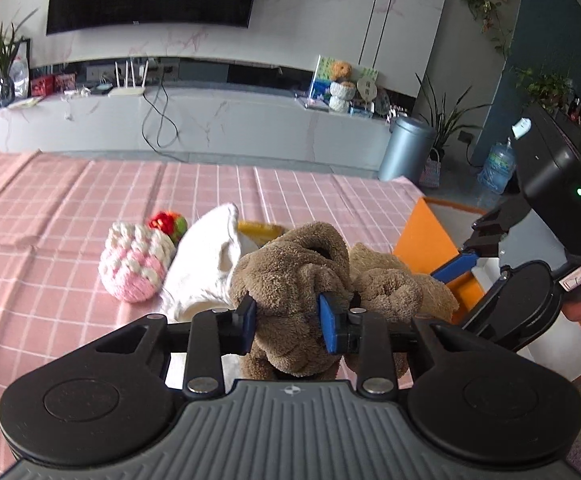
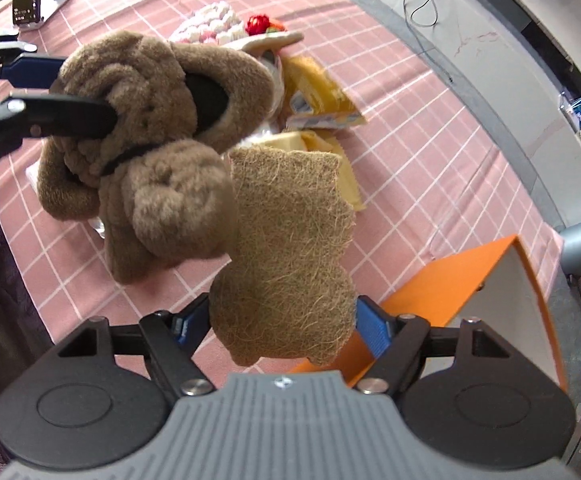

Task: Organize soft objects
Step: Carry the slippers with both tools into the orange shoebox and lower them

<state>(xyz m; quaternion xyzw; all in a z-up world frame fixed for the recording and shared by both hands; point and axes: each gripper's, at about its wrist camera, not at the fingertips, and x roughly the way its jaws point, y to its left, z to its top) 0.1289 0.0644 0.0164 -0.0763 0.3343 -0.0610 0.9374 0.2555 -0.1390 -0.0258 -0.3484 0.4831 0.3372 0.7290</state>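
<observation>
Above the pink checked desk (image 1: 70, 208), the left claw (image 1: 288, 320) squeezes a light, squashy brown plush slipper (image 1: 290, 264) mid-body while the right claw (image 2: 282, 330) grips a springy tan fibre pad (image 2: 290, 240) by its lower end.

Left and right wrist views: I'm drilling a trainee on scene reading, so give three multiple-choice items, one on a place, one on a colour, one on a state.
1. Where is the orange-walled box?
A) at the table's edge
B) on the TV shelf
C) under the knitted ball

2. What colour is the checked tablecloth?
A) green
B) pink
C) grey

3. What does the left gripper hold?
A) nothing
B) the white cloth
C) the brown fluffy slippers

Key:
1 A, the orange-walled box sits by the cloth's edge.
2 B, the checked tablecloth is pink with white lines.
3 C, the left gripper pinches the brown fluffy slippers.
</observation>
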